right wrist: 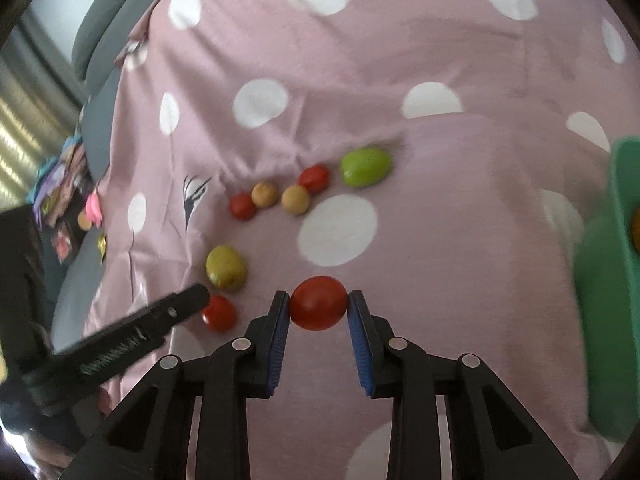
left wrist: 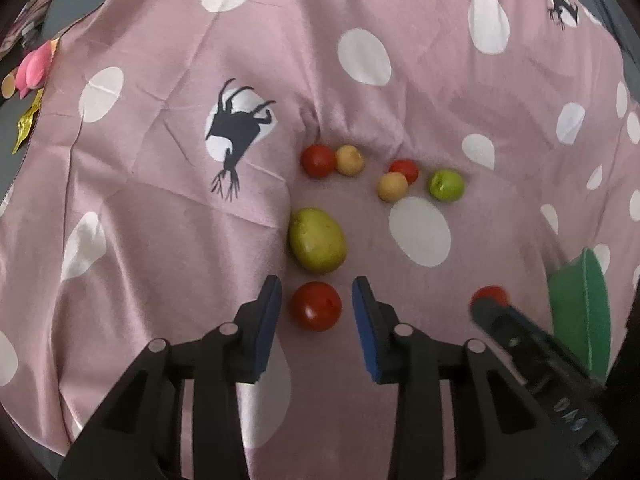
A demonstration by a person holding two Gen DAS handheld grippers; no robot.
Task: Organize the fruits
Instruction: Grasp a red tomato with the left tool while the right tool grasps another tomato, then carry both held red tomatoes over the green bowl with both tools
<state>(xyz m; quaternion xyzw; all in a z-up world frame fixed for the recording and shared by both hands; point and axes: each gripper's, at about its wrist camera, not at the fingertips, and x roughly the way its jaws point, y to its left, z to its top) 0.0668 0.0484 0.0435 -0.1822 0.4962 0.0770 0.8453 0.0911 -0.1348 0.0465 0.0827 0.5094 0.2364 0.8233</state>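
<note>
Right wrist view shows a red tomato (right wrist: 318, 303) clamped between the blue pads of the right gripper (right wrist: 318, 308), the jaws closed on its two sides; whether it is lifted off the pink spotted cloth (right wrist: 400, 60) cannot be told. A green bowl (right wrist: 608, 280) stands at the right edge, near this gripper, with something orange just visible inside it. Left wrist view shows the left gripper (left wrist: 316, 304) with its jaws apart around a second red tomato (left wrist: 316, 306), which lies on the cloth and touches neither pad. Just beyond it rests a large yellow-green fruit (left wrist: 317, 239). Further out sit two small red tomatoes, two tan round fruits and a green apple (left wrist: 446, 185), in a loose row.

Judging from this, the risks are two. The held tomato is round and smooth, gripped near its widest part, so a quick swing toward the bowl could let it slip out. The second tomato lies close to the large fruit, so an off-centre closing could nudge it away; the soft, creased cloth would let it roll
</note>
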